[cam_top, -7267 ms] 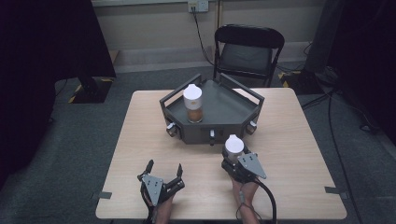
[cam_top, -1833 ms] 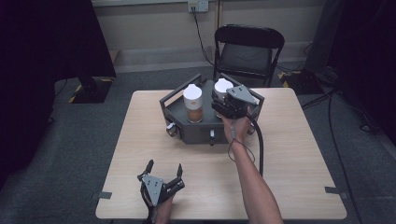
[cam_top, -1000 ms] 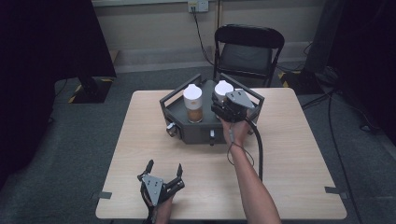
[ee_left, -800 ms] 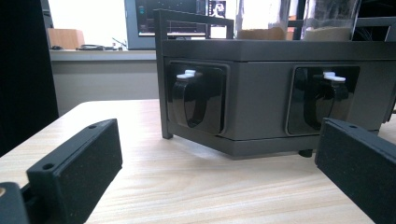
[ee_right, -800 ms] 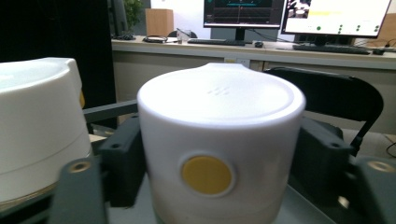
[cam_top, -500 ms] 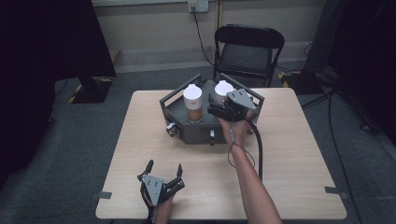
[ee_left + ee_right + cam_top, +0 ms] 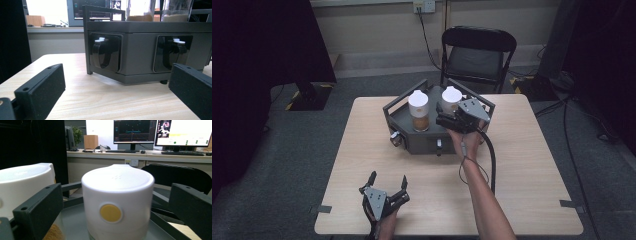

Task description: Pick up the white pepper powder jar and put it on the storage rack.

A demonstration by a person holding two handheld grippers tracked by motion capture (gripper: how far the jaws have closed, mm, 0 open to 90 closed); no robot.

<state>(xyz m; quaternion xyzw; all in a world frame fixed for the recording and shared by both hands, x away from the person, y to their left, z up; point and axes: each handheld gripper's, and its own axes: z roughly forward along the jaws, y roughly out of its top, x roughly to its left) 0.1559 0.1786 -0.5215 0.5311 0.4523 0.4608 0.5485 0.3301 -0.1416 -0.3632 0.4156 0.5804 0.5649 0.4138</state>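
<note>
Now | right gripper (image 7: 112, 202) jaws apart, straddling white-lidded jar (image 7: 117, 202), released on grey tray (image 7: 404, 116) | left gripper (image 7: 387, 186) spread open, idle on desk (image 7: 532, 165)

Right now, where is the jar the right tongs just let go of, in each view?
High view: the right-hand jar stands on the grey tray, upper centre, just ahead of the right tongs.
Left gripper view: its glass base at the top right, above the tray's front wall.
Right gripper view: its white lid at centre, between open jaws, not touching.
Shared landmark: the other white-lidded jar to its left.
</note>
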